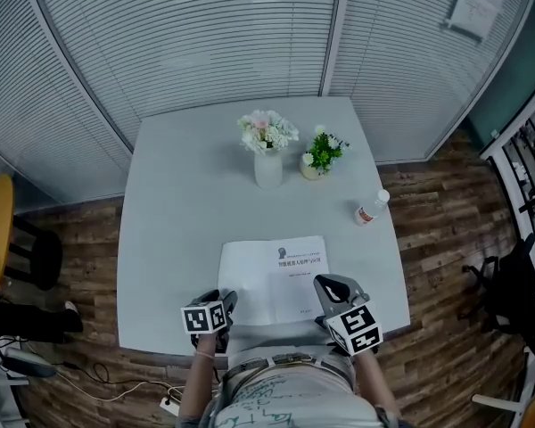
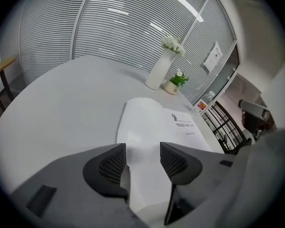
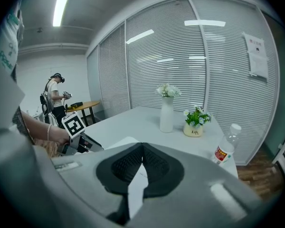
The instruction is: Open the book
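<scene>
Grey table (image 1: 174, 212) before blinds (image 1: 205, 43), vase (image 1: 267, 168), plant (image 1: 321, 154) and bottle (image 1: 372, 207) standing beyond book (image 1: 259, 279); left gripper (image 2: 143, 151) gaping above its page, right gripper (image 3: 142, 148) closed.

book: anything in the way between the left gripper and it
Nothing visible. The left gripper hangs with open jaws directly over the book, and only its blank left page shows between them. The vase, potted plant and bottle stand farther back on the table, clear of the book.

Print on the book (image 1: 266, 285) and the bottle (image 1: 372, 207) label, illegibly small.
</scene>
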Motion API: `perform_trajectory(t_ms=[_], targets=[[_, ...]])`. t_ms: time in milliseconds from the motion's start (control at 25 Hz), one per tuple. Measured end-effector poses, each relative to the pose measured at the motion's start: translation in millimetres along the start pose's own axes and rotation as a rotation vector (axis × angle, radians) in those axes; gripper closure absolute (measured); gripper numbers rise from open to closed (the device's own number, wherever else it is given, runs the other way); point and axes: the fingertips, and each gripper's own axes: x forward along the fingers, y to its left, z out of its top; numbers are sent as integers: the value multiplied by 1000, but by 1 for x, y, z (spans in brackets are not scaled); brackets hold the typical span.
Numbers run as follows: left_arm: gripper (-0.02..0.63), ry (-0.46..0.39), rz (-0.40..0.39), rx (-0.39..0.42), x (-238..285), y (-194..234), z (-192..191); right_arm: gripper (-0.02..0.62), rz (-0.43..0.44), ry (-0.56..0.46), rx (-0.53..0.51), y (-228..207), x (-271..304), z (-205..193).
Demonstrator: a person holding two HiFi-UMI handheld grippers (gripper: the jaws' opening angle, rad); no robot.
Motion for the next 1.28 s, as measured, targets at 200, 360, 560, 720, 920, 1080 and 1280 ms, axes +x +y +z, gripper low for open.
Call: perform_trajectory(t_ms=[200, 360, 560, 720, 920, 1080, 1280], targets=[[387, 41, -56, 52, 2, -21, -2, 594, -10, 2, 7, -7, -2, -3], [469, 75, -73, 97, 3, -33, -6, 594, -12, 6, 11, -8, -2, -7], [529, 53, -77, 116, 2, -46, -4, 594, -10, 9, 19, -10, -2, -8], [591, 55, -88, 145, 1, -59, -7, 594, -6, 11, 22, -8, -1, -10], [607, 48, -166, 199, -3, -95, -4, 594, 12, 22, 14, -5, 3, -13], [607, 23, -222, 254, -10, -124, 6, 594, 31, 29, -1, 0, 6, -15], [607, -10, -277, 326, -23, -151, 18, 594, 60, 24, -10, 9, 8, -11]])
